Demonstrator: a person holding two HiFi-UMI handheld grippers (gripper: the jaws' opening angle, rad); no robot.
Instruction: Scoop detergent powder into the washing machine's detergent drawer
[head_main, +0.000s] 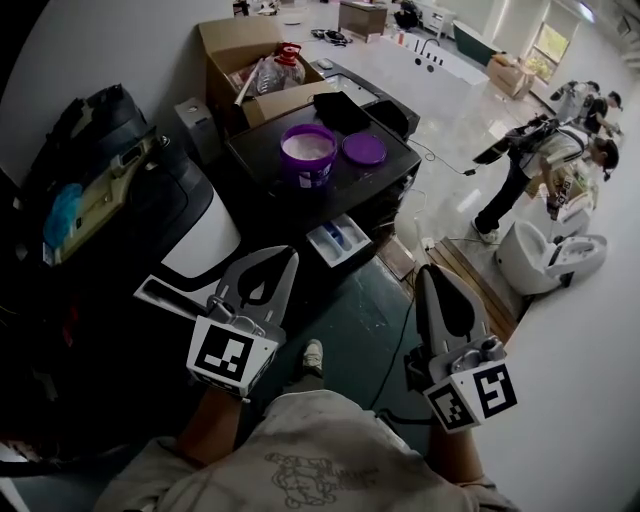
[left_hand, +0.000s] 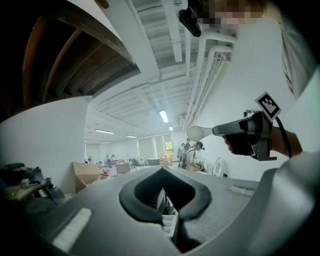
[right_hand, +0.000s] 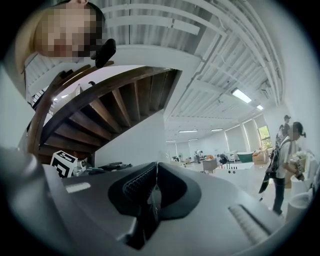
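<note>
Head view: purple tub (head_main: 309, 173), white powder (head_main: 306, 148)

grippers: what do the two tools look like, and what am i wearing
Both the left tool and right tool are grey, tapered two-jaw wedges with a black-lined teardrop cutout. Each carries a white cube printed with black square markers at the rear. The shirt is light with a line drawing.
</note>
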